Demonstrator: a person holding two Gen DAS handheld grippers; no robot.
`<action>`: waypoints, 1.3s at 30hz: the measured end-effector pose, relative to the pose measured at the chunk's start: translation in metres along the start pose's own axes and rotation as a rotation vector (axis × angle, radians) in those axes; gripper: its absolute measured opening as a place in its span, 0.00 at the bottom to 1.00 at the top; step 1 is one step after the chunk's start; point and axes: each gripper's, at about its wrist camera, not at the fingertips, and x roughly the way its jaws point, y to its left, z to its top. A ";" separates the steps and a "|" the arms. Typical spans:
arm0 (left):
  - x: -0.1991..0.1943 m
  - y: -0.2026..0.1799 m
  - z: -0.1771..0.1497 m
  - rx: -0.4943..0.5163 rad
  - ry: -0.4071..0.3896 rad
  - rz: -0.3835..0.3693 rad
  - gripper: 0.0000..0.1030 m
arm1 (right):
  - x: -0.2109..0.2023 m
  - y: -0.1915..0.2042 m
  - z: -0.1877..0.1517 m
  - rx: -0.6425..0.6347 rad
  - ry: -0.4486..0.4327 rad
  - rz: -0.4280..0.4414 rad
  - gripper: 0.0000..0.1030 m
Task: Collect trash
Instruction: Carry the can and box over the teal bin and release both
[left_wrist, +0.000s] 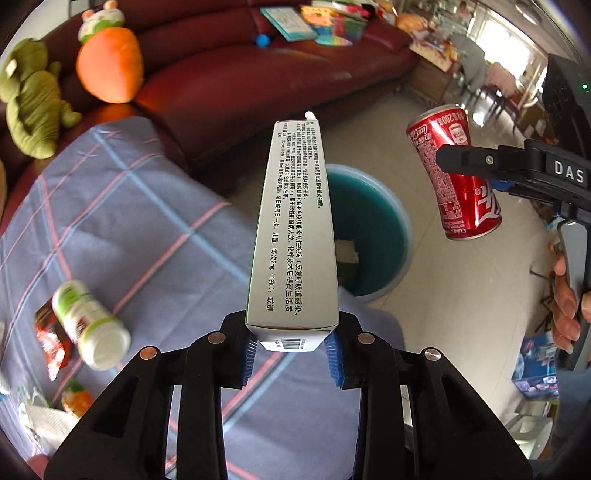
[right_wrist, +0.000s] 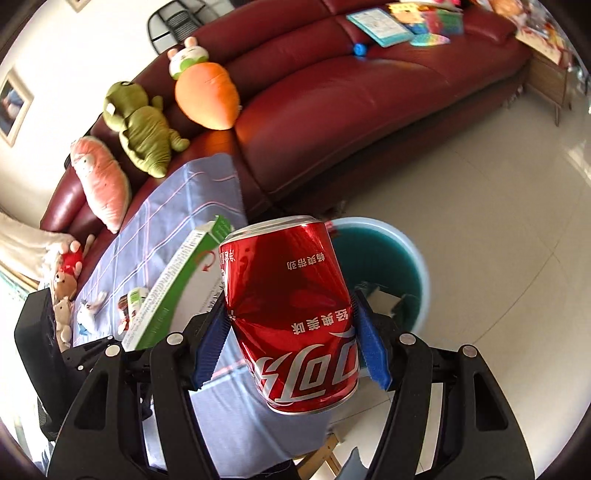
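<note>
My left gripper (left_wrist: 291, 350) is shut on a long white medicine box (left_wrist: 293, 236) with black Chinese print, held out over the near rim of a blue trash bin (left_wrist: 400, 229) on the floor. In the right wrist view the box (right_wrist: 173, 291) shows its green side. My right gripper (right_wrist: 291, 343) is shut on a dented red Coca-Cola can (right_wrist: 295, 306), held in the air just left of the bin (right_wrist: 417, 258). In the left wrist view the can (left_wrist: 454, 173) hangs to the right of the bin, in the right gripper's fingers (left_wrist: 465, 160).
A table with a blue plaid cloth (left_wrist: 122, 229) holds a white-and-green pill bottle (left_wrist: 90, 325), a red wrapper (left_wrist: 51, 336) and other scraps. A red leather sofa (right_wrist: 351, 110) with plush toys and books stands behind. The bin holds a small box (right_wrist: 386, 299). Tile floor lies to the right.
</note>
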 end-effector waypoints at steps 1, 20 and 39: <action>0.008 -0.006 0.005 0.003 0.012 -0.002 0.31 | 0.001 -0.007 0.000 0.008 0.002 -0.003 0.60; 0.069 -0.009 0.030 -0.055 0.091 0.029 0.78 | 0.022 -0.040 0.008 0.041 0.047 -0.018 0.60; 0.038 0.013 -0.002 -0.117 0.026 -0.021 0.92 | 0.060 -0.022 0.007 0.015 0.134 -0.023 0.70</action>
